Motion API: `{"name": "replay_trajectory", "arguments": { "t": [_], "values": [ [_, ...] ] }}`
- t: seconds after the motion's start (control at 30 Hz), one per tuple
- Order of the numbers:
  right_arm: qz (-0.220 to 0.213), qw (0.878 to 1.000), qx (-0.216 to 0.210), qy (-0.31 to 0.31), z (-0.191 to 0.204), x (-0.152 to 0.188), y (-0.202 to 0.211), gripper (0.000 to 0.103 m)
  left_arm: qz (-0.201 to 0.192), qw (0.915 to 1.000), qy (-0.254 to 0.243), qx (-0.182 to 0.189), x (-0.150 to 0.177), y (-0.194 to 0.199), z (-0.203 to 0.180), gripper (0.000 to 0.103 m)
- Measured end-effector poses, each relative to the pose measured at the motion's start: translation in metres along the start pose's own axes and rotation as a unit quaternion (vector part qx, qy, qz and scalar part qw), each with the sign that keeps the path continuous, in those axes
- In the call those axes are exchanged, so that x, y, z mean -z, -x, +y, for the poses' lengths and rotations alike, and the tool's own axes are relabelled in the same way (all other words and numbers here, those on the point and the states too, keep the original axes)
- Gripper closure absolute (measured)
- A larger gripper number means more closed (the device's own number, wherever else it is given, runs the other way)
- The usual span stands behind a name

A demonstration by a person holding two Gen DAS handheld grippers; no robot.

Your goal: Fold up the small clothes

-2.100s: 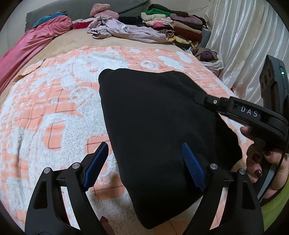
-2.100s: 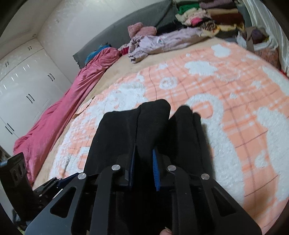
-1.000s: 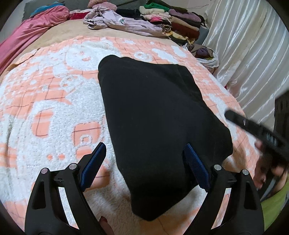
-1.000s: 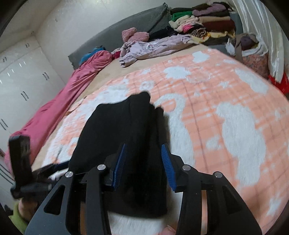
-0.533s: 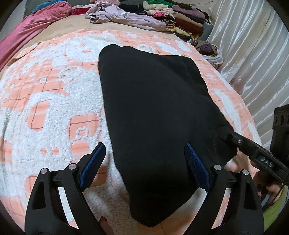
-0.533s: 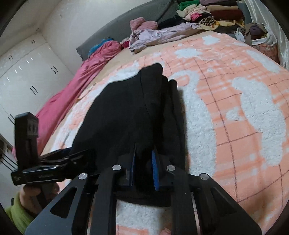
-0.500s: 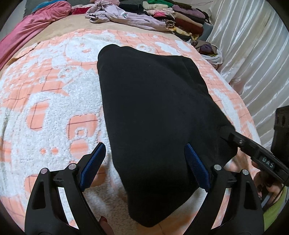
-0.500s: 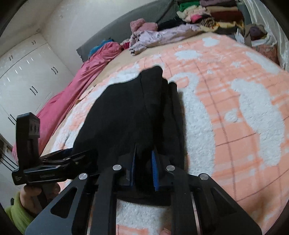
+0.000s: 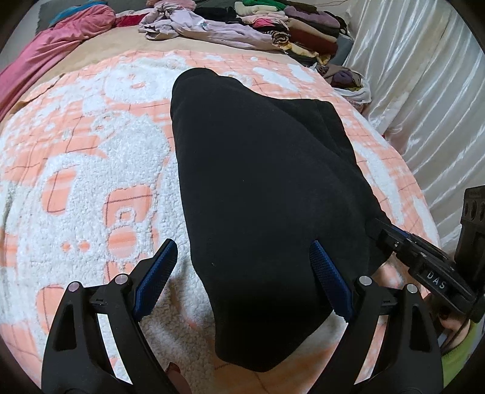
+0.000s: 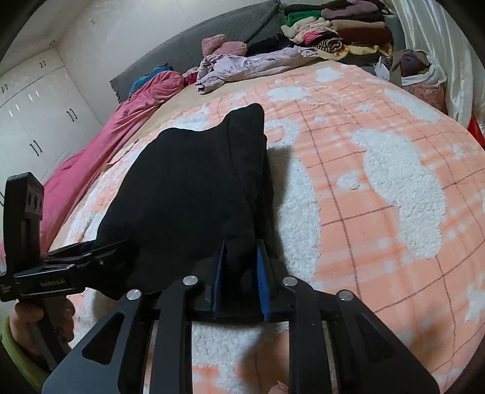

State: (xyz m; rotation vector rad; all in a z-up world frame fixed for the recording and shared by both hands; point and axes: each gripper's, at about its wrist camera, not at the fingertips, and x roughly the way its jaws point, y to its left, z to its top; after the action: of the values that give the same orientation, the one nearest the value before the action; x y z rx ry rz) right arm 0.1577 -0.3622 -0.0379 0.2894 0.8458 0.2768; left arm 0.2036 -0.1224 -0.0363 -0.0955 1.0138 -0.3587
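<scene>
Black fleece garment point(image 9: 266, 194): lies partly folded on an orange-and-white plush blanket point(image 9: 91, 188) spread over the bed, its narrow end toward 12 o'clock in the left wrist view, its rounded near end at 6 o'clock. Right gripper point(image 10: 239, 272): jaws have just been opening a little after a tight pinch, yet the blue pads are pressed on a bunched fold at the garment's near right corner; grasping the cloth, apparently to carry that edge across for the next fold. Left gripper point(image 9: 242, 282): jaws spread wide and released, one pad over the blanket at 7 o'clock, the other over the black cloth at 5 o'clock, nothing pinched; it seems poised to steady or take the near hem. In the left wrist view the right gripper enters at 4 o'clock, tip at the garment's side edge. Background, 12 to 1 o'clock: a stack of folded clothes point(image 9: 303, 27), a crumpled lilac garment point(image 9: 206, 28), a pink quilt point(image 9: 45, 51) at 10 o'clock. Fold judged midway.
</scene>
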Motion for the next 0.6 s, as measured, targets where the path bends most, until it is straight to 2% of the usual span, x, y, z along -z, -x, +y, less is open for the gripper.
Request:
{"name": "replay_trajectory", "arguments": {
  "t": [0.17,0.2,0.27,0.4,0.6],
  "values": [
    [-0.005,1.0,0.028,0.01,0.005,0.0,-0.001,0.075,-0.001,1.0,-0.002,-0.001,0.0,0.0,-0.001,0.021],
    [-0.007,0.999,0.032,0.012,0.006,0.001,-0.001,0.065,-0.002,1.0,-0.002,-0.001,0.0,0.001,-0.001,0.021],
    [-0.011,0.998,0.059,0.016,0.006,0.0,0.001,0.053,-0.001,1.0,-0.003,-0.003,0.0,0.001,-0.001,0.021],
    [-0.022,0.998,0.055,0.01,0.006,-0.001,0.009,0.053,-0.002,1.0,-0.001,-0.001,0.001,0.002,0.0,0.021],
    [-0.062,0.996,0.057,0.029,0.02,-0.011,0.027,0.054,-0.001,1.0,-0.003,0.0,0.002,0.002,0.003,0.021]
  ]
}}
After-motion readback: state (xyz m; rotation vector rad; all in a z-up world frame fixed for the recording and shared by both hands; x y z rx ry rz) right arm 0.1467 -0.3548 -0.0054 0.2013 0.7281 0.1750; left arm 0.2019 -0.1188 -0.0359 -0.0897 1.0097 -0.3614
